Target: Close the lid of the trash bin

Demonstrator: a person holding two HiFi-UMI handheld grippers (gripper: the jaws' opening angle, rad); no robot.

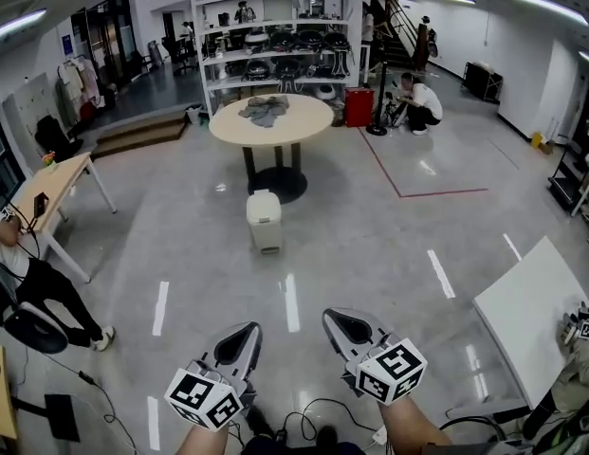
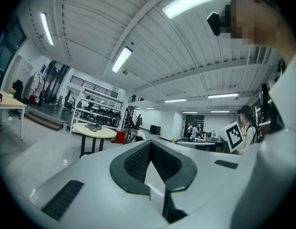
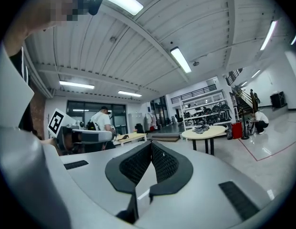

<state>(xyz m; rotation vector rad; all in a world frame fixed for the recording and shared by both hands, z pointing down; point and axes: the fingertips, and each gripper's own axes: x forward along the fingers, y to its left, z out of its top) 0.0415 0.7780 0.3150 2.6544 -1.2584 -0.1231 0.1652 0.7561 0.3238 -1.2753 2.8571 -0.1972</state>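
The white trash bin [image 1: 264, 220] stood on the floor in the middle of the head view, just in front of the round table [image 1: 311, 126]. At the bottom of the frame, the left gripper [image 1: 247, 331] and the right gripper [image 1: 336, 318] were well apart from the bin. Each had its jaws pressed together and held nothing.

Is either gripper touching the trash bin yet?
Apart. The head view shows a wide stretch of floor between the trash bin and both the left gripper and the right gripper.
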